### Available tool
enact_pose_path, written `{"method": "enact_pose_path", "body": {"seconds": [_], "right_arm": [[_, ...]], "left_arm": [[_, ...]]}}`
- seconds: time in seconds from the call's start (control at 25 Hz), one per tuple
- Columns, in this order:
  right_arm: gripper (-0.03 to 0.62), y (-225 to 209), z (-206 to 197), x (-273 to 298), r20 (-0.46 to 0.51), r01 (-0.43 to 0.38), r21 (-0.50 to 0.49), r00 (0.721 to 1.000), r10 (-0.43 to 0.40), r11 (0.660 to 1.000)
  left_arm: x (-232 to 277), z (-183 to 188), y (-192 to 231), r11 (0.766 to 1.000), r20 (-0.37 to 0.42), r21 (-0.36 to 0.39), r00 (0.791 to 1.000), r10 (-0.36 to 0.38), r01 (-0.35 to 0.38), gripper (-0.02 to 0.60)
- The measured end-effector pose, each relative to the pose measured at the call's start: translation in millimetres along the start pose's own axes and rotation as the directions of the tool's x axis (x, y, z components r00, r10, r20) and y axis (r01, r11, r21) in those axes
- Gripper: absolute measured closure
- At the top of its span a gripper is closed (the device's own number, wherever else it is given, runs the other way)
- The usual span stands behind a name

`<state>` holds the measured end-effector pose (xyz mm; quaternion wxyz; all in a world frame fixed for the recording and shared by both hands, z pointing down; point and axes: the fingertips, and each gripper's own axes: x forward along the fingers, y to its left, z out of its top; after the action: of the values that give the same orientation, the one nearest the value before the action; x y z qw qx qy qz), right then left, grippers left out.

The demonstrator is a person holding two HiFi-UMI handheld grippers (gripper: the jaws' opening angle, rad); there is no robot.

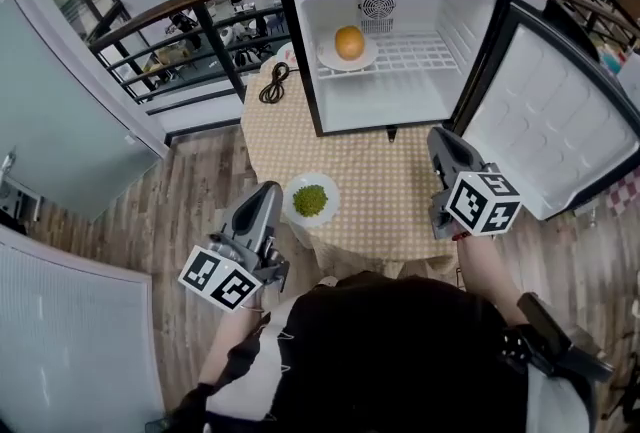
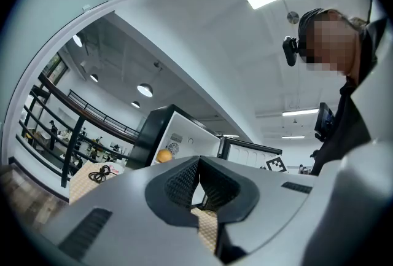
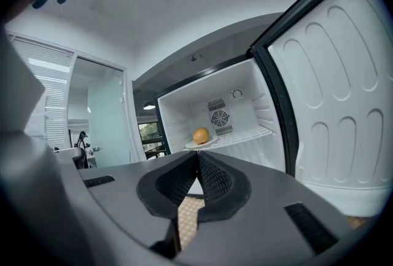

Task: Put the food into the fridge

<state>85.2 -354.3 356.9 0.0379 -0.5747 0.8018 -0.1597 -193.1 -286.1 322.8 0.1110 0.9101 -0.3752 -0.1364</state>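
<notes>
The small fridge [image 1: 300, 71] stands open at the back of the round table [image 1: 400, 201]. On its wire shelf an orange [image 1: 349, 42] rests on a white plate [image 1: 330, 56]; the orange [image 3: 201, 135] also shows in the right gripper view. A white plate of green food [image 1: 311, 200] sits near the table's front edge. My left gripper [image 1: 271, 191] hovers just left of that plate, jaws shut and empty. My right gripper [image 1: 441, 136] is held at the table's right side near the fridge door [image 1: 560, 131], jaws shut with nothing between them.
A coiled black cable [image 1: 274, 83] lies on the table left of the fridge. A railing [image 1: 170, 31] runs behind the table, and wooden floor [image 1: 190, 191] surrounds it. The open door swings out to the right.
</notes>
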Motion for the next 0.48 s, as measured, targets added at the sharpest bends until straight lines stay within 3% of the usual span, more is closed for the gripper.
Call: {"method": "enact_pose_path", "body": {"seconds": [0.24, 0.48], "right_arm": [[0.577, -16.7, -16.0, -59.9, -0.027, -0.055, 0.009, 0.998, 0.055, 0.998], [0.577, -36.6, -37.1, -114.0, -0.063, -0.108, -0.001, 0.992, 0.108, 0.994]], "left_arm": [[-10.2, -31.0, -66.4, 1.000, -0.017, 0.008, 1.000, 0.021, -0.021, 0.568], [-36.6, -65.7, -123.7, 0.996, -0.001, 0.024, 0.996, 0.089, -0.089, 0.568]]}}
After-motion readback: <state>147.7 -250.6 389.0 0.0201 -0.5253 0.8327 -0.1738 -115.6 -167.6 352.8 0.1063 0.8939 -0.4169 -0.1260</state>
